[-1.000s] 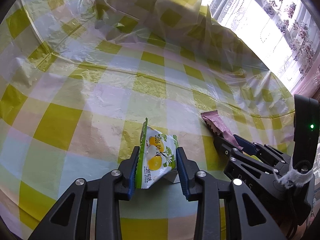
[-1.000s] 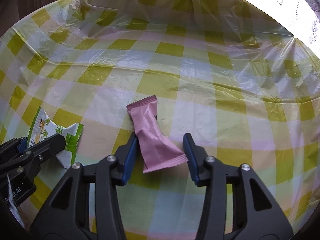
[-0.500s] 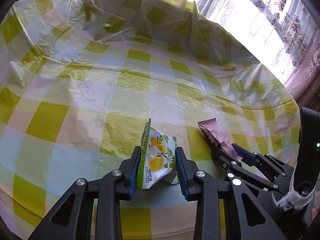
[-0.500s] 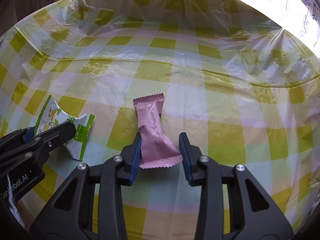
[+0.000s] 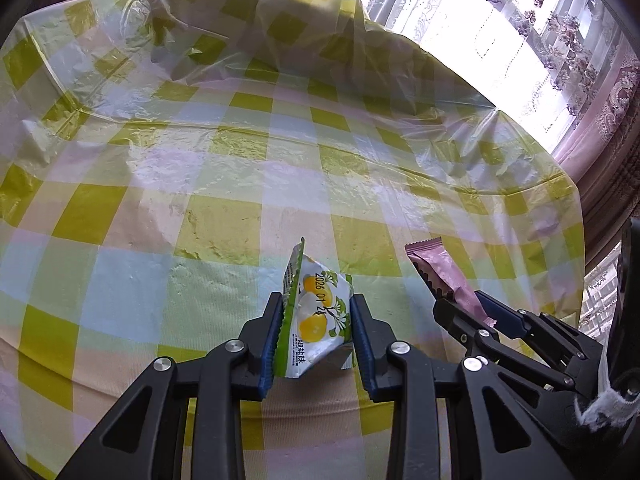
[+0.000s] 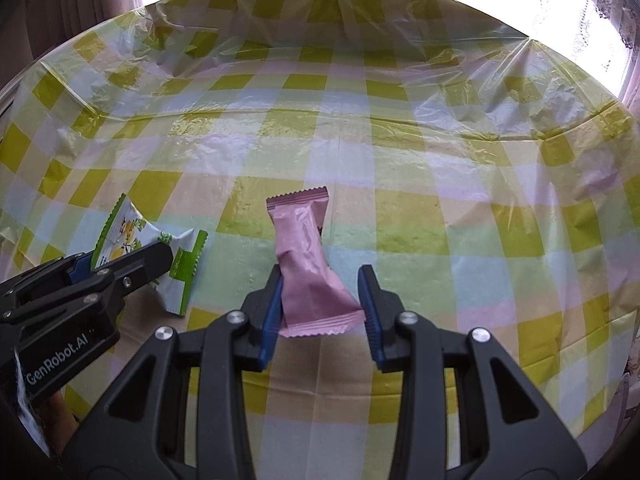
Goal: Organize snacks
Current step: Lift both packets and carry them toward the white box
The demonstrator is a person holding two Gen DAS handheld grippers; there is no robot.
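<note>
A white and green lemon snack packet (image 5: pixel 316 320) stands on edge between the blue pads of my left gripper (image 5: pixel 316 300), which is shut on it just above the checked tablecloth (image 5: pixel 200 200). My right gripper (image 6: pixel 320 276) is shut on the lower part of a pink snack packet (image 6: pixel 304 248), whose top end sticks out forward. The two grippers are side by side. In the left wrist view the right gripper (image 5: pixel 464 300) and pink packet (image 5: pixel 444 276) show at the right. In the right wrist view the left gripper (image 6: pixel 124 258) and lemon packet (image 6: pixel 128 228) show at the left.
A yellow, white and pale blue checked plastic cloth (image 6: pixel 440 160) covers the table, crumpled and folded up along the far edge (image 5: pixel 300 20). Beyond it are a bright window with lace curtains (image 5: pixel 560 40) and a pink drape (image 5: pixel 608 140) at the right.
Both grippers have moved together across the tablecloth, each carrying its packet. The grips look unchanged.
</note>
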